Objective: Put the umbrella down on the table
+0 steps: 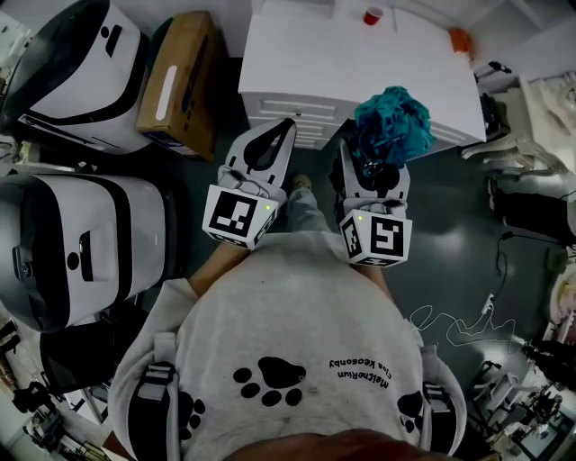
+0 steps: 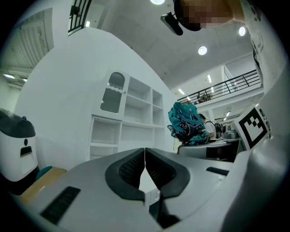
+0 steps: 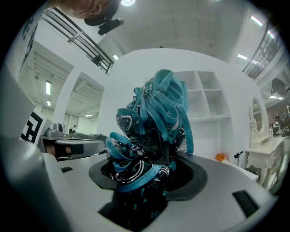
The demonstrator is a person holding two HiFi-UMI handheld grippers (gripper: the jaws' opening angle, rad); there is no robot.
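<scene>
A folded teal and black umbrella (image 1: 392, 124) stands upright in my right gripper (image 1: 369, 164), whose jaws are shut on its lower part. In the right gripper view the umbrella (image 3: 152, 131) fills the middle and hides the jaw tips. My left gripper (image 1: 270, 144) is beside it on the left, shut with nothing between its pads (image 2: 156, 170). From the left gripper view the umbrella (image 2: 185, 123) shows at the right. The white table (image 1: 324, 63) lies just ahead of both grippers.
A small red cup (image 1: 373, 15) and an orange object (image 1: 461, 40) sit at the table's far edge. A brown cardboard box (image 1: 177, 81) and two large white and black machines (image 1: 76, 243) stand at the left. Cables and gear lie on the dark floor at the right.
</scene>
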